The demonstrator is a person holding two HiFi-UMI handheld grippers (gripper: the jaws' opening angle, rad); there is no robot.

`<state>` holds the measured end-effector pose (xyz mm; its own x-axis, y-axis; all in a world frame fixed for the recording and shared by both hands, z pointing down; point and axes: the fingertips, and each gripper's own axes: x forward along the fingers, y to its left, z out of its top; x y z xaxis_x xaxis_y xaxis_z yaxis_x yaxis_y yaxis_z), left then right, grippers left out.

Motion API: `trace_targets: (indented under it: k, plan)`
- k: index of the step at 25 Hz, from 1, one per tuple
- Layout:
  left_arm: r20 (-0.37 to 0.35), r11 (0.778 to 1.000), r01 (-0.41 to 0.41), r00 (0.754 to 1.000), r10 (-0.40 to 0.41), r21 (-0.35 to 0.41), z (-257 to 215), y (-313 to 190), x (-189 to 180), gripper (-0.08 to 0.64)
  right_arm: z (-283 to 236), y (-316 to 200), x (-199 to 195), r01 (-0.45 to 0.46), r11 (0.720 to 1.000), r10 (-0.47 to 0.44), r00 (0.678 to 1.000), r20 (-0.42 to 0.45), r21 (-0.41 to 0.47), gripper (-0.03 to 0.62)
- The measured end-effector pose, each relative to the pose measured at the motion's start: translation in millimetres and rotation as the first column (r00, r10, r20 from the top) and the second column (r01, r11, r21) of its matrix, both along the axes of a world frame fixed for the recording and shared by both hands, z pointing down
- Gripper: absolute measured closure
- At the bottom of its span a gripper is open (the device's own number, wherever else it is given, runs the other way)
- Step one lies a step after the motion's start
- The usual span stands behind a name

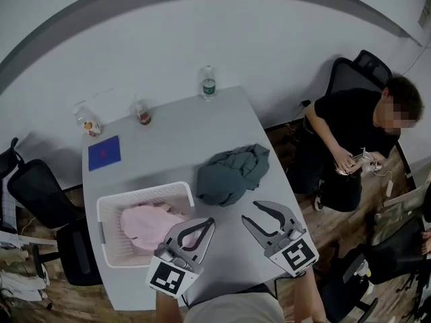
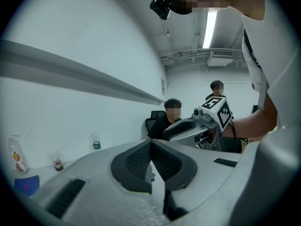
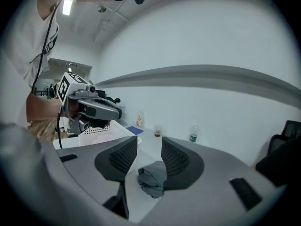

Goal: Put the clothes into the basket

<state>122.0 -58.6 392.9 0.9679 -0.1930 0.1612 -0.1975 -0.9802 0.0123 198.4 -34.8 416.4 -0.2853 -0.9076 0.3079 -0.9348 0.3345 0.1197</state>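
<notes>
A crumpled grey-green garment (image 1: 232, 172) lies on the white table (image 1: 175, 136), right of the white slatted basket (image 1: 108, 210). A pink garment (image 1: 149, 225) sits inside the basket. My left gripper (image 1: 209, 222) is over the basket's near right corner, its jaws meeting at the tips with nothing between them (image 2: 151, 143). My right gripper (image 1: 250, 211) hovers just short of the grey garment with its jaws a little apart and empty. In the right gripper view the garment (image 3: 153, 180) shows through the gap below that gripper (image 3: 149, 140).
At the table's far edge stand a water bottle (image 1: 209, 84), a cup (image 1: 143, 115) and a small bottle (image 1: 87, 122); a blue card (image 1: 104, 153) lies nearby. A seated person (image 1: 357, 140) is at the right. A black chair (image 1: 37, 194) stands at the left.
</notes>
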Motion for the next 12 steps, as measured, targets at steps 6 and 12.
trace_targets:
  k: [6,12]
  plan:
    - [0.012,1.000,-0.007,1.000,0.007,0.000,9.6,-14.2,21.4,0.554,12.0,-18.7,19.6,0.015,0.999,-0.016,0.999,-0.032,-0.029,0.425]
    - [0.009,1.000,-0.010,1.000,0.010,-0.013,15.2,-27.7,40.7,0.554,22.8,-35.0,33.7,0.030,0.998,-0.032,0.998,-0.050,-0.050,0.411]
